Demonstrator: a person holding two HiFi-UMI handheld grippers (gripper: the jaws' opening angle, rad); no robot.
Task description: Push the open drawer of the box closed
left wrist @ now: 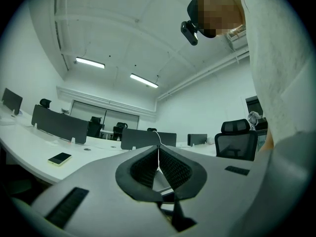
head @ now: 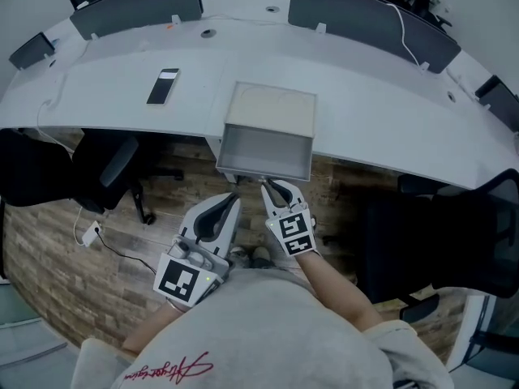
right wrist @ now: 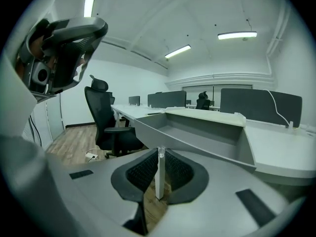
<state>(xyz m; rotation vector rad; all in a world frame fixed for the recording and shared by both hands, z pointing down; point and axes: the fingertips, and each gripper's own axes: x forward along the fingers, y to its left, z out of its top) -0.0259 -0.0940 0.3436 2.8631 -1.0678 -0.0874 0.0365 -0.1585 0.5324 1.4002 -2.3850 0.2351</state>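
Observation:
A box with a cream top (head: 272,109) stands at the front edge of the white desk (head: 365,96). Its grey drawer (head: 266,154) is pulled out toward me and hangs past the desk edge; it looks empty. My right gripper (head: 268,184) is shut, its tips just below the drawer's front wall, whether touching I cannot tell. In the right gripper view the drawer (right wrist: 197,131) fills the space just ahead of the shut gripper (right wrist: 160,153). My left gripper (head: 235,197) is shut too, lower and to the left of the drawer. The left gripper (left wrist: 158,151) view does not show the box.
A phone (head: 163,85) lies on the desk to the left of the box. Grey dividers (head: 138,5) line the desk's far side. A black chair (head: 105,168) stands under the desk at left, another (head: 454,241) at right. A cable (head: 101,233) runs over the wooden floor.

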